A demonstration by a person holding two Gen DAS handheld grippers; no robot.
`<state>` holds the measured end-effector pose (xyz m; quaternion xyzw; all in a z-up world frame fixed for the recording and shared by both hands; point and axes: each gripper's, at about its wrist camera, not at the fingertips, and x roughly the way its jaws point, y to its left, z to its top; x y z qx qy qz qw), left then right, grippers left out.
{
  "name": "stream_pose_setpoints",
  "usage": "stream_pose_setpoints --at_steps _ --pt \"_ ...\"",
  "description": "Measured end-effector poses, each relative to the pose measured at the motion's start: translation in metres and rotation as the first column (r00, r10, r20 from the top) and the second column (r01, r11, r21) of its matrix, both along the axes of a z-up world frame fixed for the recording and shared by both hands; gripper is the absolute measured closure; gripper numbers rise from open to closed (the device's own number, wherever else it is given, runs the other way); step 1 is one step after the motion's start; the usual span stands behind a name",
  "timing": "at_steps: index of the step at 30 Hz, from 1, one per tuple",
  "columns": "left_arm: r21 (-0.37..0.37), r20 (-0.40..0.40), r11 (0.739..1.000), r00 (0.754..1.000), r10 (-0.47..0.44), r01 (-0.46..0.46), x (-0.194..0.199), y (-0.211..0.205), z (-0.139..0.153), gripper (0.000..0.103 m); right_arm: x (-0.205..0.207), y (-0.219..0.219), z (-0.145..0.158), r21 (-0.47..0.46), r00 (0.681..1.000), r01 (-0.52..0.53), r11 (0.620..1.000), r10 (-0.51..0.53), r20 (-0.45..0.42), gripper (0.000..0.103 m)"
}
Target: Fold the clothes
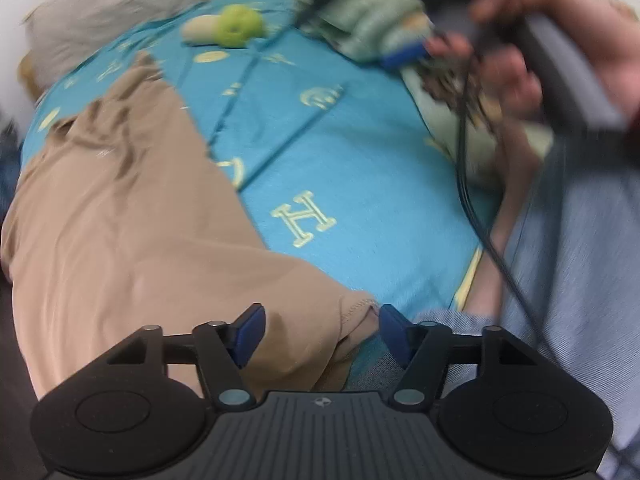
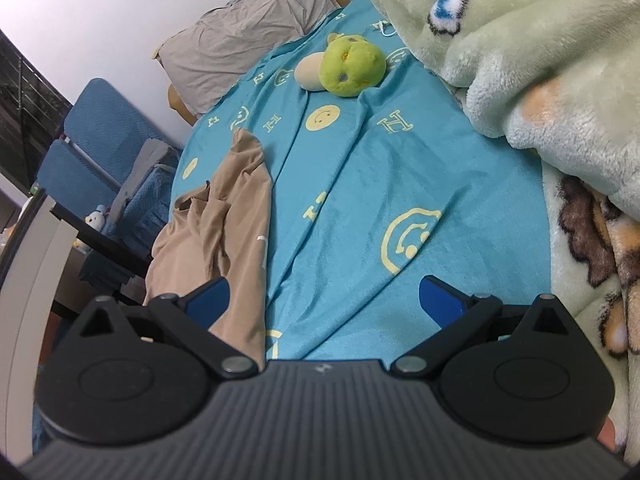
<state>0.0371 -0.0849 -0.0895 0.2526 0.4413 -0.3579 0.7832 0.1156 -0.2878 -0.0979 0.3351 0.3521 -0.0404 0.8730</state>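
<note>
Tan garment on the teal bedsheet, both tools open

Left tool [image 1: 322,330] gapes over the tan garment [image 1: 132,216] hem, unpinched; right tool [image 2: 324,300] hovers wide above the bedsheet [image 2: 360,184].

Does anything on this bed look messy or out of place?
Yes. The tan garment lies crumpled and bunched along the edge of the blue sheet, not flat or folded. A green plush toy sits near the pillow. Nothing looks damaged or spilled.
</note>
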Motion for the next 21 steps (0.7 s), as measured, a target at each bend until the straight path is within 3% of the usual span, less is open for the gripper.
stream_pose_setpoints --at_steps 1,2,3,7,11,16,19,21 --pt "0.014 -0.010 1.000 1.000 -0.021 0.021 -0.002 -0.002 -0.006 0.058 0.000 -0.001 -0.001 0.004 1.000 0.002 1.000 -0.002 -0.002 0.000" --pt "0.015 -0.027 0.999 0.999 -0.033 0.033 -0.004 0.000 -0.010 0.086 0.000 -0.002 -0.001 0.007 1.000 0.004 1.000 -0.004 -0.003 0.000" --pt "0.006 -0.045 0.999 0.998 -0.036 0.037 -0.003 0.003 -0.010 0.098 0.001 -0.003 -0.002 0.010 1.000 0.006 1.000 -0.006 -0.005 0.000" --pt "-0.041 -0.021 0.994 0.995 -0.102 0.101 -0.011 0.023 0.007 0.100 0.001 -0.002 -0.003 0.018 1.000 0.000 1.000 0.000 -0.005 0.000" --pt "0.005 -0.068 0.984 0.982 -0.179 0.180 -0.021 0.038 0.021 0.100 0.002 -0.001 -0.003 0.023 1.000 -0.001 1.000 0.001 -0.003 0.000" --pt "0.221 -0.124 0.959 0.980 -0.152 0.177 -0.029 0.043 -0.004 0.100 0.003 0.001 -0.002 0.026 1.000 -0.007 1.000 0.007 -0.002 0.000" --pt "0.201 -0.151 0.970 0.983 -0.104 0.133 -0.023 0.048 -0.004 0.099 0.002 0.002 -0.001 0.016 1.000 -0.012 1.000 0.012 -0.002 0.000" --pt "0.155 -0.153 0.982 0.984 -0.087 0.111 -0.022 0.051 0.002 0.090 0.000 0.001 -0.002 0.019 1.000 -0.008 1.000 0.008 -0.006 0.000"
